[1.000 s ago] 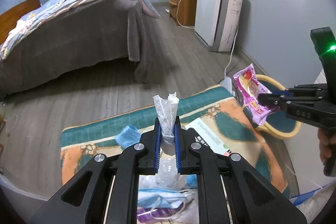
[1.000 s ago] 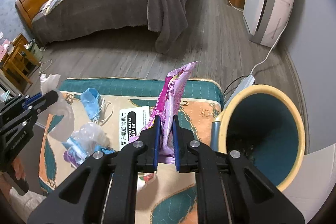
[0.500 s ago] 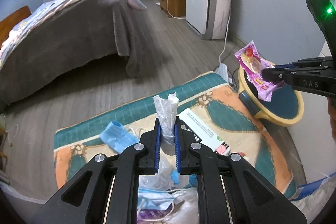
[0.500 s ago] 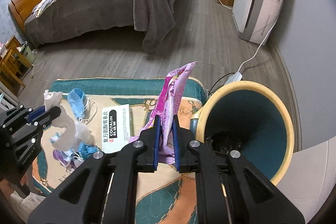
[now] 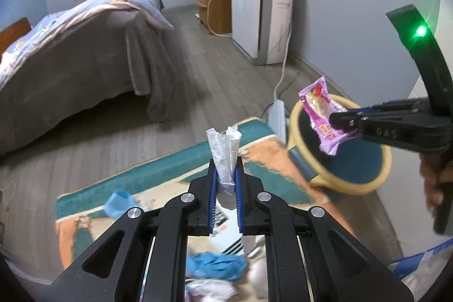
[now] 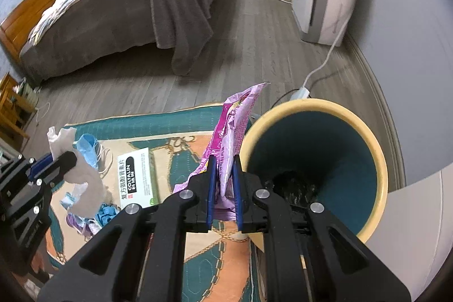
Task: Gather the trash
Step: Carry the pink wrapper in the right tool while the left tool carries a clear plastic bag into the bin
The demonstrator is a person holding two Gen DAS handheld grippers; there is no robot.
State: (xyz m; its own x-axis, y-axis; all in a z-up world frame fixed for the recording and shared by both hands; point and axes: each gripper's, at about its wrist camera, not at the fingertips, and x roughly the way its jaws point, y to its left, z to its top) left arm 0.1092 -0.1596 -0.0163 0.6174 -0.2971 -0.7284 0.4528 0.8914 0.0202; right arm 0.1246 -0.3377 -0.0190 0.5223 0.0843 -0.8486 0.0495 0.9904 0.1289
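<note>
Both hands have carried their loads sideways toward the bin (image 6: 317, 160), whose yellow rim and teal inside now fill more of the right wrist view than a second ago. The right hand-held gripper (image 6: 223, 183) is clenched on a pink snack wrapper (image 6: 232, 132), which stands up between its blue pads just beside the bin's rim; from the left wrist view the wrapper (image 5: 322, 115) hangs over the bin's mouth. The left hand-held gripper (image 5: 226, 183) is clamped on a crumpled white tissue (image 5: 225, 152) above the patterned mat (image 6: 181, 140). A blue face mask (image 6: 89, 146), a white medicine box (image 6: 136, 177) and other scraps lie on the mat.
</note>
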